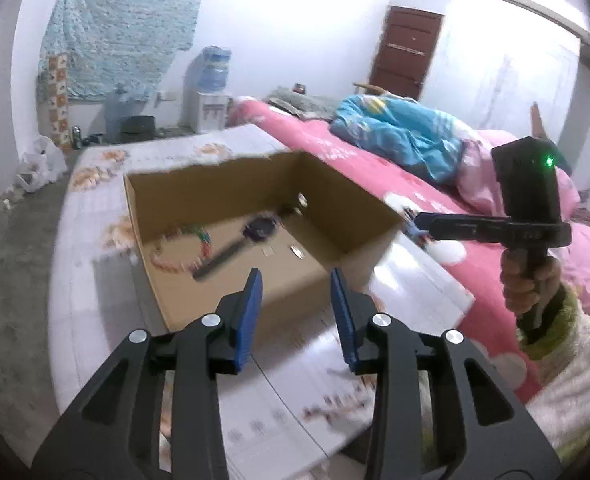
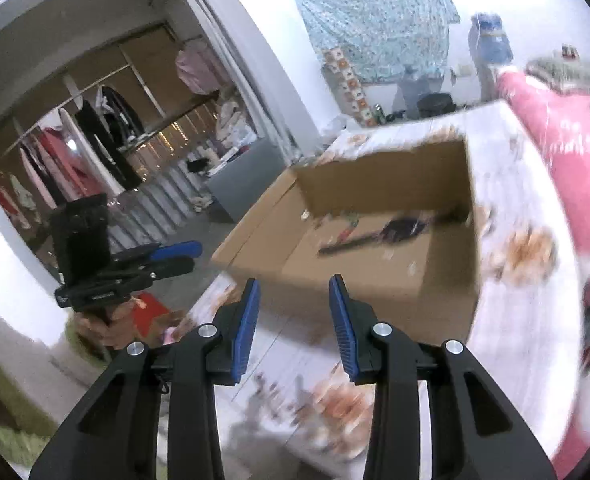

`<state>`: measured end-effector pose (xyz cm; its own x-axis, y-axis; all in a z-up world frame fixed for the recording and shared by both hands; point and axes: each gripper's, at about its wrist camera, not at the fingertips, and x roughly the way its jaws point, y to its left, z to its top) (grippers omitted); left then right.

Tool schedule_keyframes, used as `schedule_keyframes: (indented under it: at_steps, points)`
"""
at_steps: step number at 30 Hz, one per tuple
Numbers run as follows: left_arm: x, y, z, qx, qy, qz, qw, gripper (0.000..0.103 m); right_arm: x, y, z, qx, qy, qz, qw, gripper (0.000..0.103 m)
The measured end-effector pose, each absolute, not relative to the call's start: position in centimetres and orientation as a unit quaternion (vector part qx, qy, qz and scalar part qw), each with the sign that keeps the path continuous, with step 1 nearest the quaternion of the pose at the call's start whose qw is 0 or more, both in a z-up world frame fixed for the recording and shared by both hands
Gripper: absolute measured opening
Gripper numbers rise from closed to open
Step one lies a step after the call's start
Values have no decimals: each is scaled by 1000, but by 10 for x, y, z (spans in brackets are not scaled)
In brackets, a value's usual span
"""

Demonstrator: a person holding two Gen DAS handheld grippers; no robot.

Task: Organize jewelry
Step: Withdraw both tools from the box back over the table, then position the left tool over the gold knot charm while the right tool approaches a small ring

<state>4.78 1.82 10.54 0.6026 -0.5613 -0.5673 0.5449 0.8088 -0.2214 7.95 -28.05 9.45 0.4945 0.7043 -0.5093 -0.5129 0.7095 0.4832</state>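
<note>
— While both grippers are hanging over the table, what is the left gripper [image 1: 296, 292] doing?

— It is sitting part-way open, blue pads apart, with nothing between them. It is pointing down at the near wall of the cardboard box [image 1: 231, 296], and is not touching it.

— And the right gripper [image 2: 294, 298]?

— Much the same: its pads are standing moderately apart and gripping nothing. It is hovering in front of the box's near side. In the left wrist view a hand [image 1: 531, 284] is clutching its handle off to the right, over the pink bedspread [image 1: 375, 168].

— Where is the jewelry lying?

— Inside the open box, on its floor. A colourful beaded bracelet [image 1: 183, 250] is lying toward the left, and a dark watch [image 1: 261, 226] with its strap stretched out is lying just beside it, nearer the middle. A few small pale bits are sitting near the far right corner; they are too blurred to name.

— What is the box resting on?

— It is sitting on a white patterned table cover [image 1: 307, 384], right next to the bed. A blue blanket [image 1: 399, 128] is bunched up on the bedspread behind it.

— Anything else showing?

— A water dispenser [image 1: 211, 92] is standing against the far wall, and clothes [image 2: 95, 136] are hanging on a rail in the right wrist view.
</note>
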Motion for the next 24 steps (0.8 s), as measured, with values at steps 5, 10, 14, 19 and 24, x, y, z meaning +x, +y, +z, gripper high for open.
schedule_keyframes:
  at_steps: [5, 10, 14, 19, 24]
  points:
    - [36, -2, 56, -24, 369, -311, 875, 34, 69, -258, 32, 156, 414, 313, 841, 36]
    - [49, -44, 13, 64, 402, -264, 875, 34, 86, -243, -4, 151, 458, 248, 840, 35]
    - [66, -53, 0, 62, 412, -264, 870, 34, 98, -242, -11, 167, 460, 246, 837, 35]
    - [84, -59, -12, 64, 420, -250, 870, 34, 102, -240, -18, 172, 464, 247, 833, 35]
    - [86, -70, -21, 92, 425, -242, 867, 34, 110, -238, -25, 178, 468, 250, 829, 35]
